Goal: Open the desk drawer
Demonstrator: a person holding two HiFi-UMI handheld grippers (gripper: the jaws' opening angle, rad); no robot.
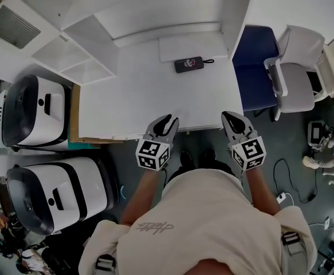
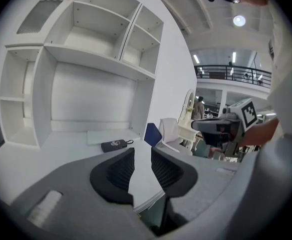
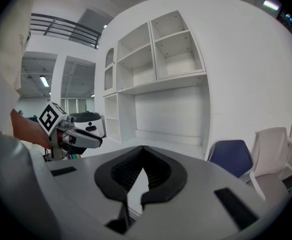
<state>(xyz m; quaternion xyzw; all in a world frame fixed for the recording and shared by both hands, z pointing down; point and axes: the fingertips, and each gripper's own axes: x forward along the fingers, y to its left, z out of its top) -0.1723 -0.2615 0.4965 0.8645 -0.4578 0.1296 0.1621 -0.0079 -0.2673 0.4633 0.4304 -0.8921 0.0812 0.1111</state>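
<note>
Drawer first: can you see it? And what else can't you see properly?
- Drawer: not visible in any view; in the head view the desk top hides whatever sits below its front edge.
- Black gadget: too small in the head and left gripper views to identify.
- Shelves: cut off by the head view's top edge.
- Right gripper view: its own fingers cover most of the desk top's near edge.

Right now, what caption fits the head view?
Left gripper and right gripper held near the front edge of a white desk; a small black device lies farther back.
</note>
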